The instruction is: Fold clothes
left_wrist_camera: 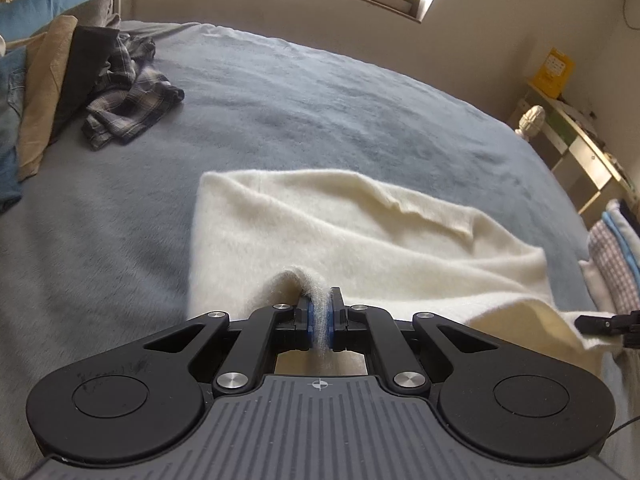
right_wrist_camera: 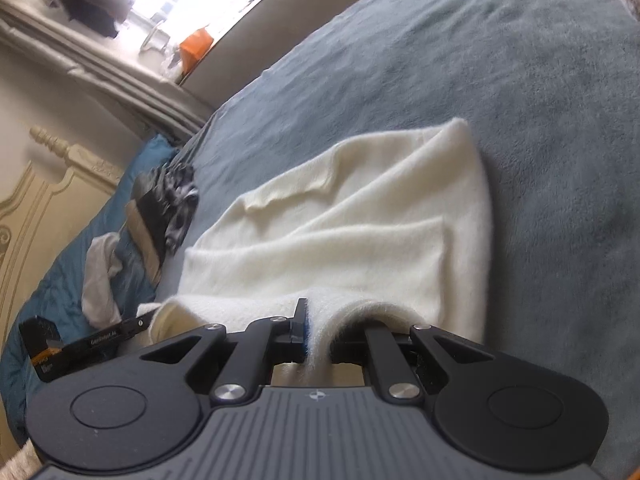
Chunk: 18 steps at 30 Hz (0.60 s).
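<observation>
A cream sweater (left_wrist_camera: 320,232), lying partly doubled near the bed's (left_wrist_camera: 280,92) near edge, is pinched at its hem by the left hand-held gripper (left_wrist_camera: 320,320) and right hand-held gripper (right_wrist_camera: 316,332), while a plaid shirt (left_wrist_camera: 128,92) is left unfolded.

- My left gripper (left_wrist_camera: 320,314) has its fingers (left_wrist_camera: 307,316) clamped on a fold of the cream sweater (left_wrist_camera: 340,232).
- Ahead of the fingers, the sweater lies across the grey-blue bed (left_wrist_camera: 300,100).
- Far ahead-left sits a plaid shirt (left_wrist_camera: 128,96).
</observation>
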### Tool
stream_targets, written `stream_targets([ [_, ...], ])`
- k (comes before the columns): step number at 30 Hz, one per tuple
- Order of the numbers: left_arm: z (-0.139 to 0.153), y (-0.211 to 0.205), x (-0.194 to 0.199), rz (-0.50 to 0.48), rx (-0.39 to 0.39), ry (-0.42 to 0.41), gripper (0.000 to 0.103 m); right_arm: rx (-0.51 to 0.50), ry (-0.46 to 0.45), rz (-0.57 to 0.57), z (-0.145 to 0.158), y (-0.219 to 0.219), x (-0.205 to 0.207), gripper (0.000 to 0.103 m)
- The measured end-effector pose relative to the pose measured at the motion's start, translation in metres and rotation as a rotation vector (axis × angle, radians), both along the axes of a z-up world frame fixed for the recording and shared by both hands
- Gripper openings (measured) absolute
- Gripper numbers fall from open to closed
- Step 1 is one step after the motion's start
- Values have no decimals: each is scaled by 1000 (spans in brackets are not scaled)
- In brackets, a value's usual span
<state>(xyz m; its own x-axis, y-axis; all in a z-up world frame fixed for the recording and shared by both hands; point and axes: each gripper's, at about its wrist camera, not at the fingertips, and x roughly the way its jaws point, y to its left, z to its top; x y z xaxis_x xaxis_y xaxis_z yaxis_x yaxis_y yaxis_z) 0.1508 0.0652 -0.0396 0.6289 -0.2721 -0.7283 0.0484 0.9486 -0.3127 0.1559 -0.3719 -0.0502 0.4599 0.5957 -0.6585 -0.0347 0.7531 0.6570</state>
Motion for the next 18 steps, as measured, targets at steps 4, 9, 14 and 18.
stream_targets([
  [4, -13, 6, 11, -12, -79, -25, 8, 54, 76, -60, -25, -8, 19, 11],
  [9, -29, 34, 20, 58, -304, 33, 15, 273, 198, -191, -61, -31, 28, 25],
  [14, -40, 65, 19, 118, -560, 56, 20, 450, 183, -322, -74, -52, 19, 43],
  [18, -53, 92, 17, 220, -766, 71, 33, 504, 164, -399, -80, -68, 11, 46],
])
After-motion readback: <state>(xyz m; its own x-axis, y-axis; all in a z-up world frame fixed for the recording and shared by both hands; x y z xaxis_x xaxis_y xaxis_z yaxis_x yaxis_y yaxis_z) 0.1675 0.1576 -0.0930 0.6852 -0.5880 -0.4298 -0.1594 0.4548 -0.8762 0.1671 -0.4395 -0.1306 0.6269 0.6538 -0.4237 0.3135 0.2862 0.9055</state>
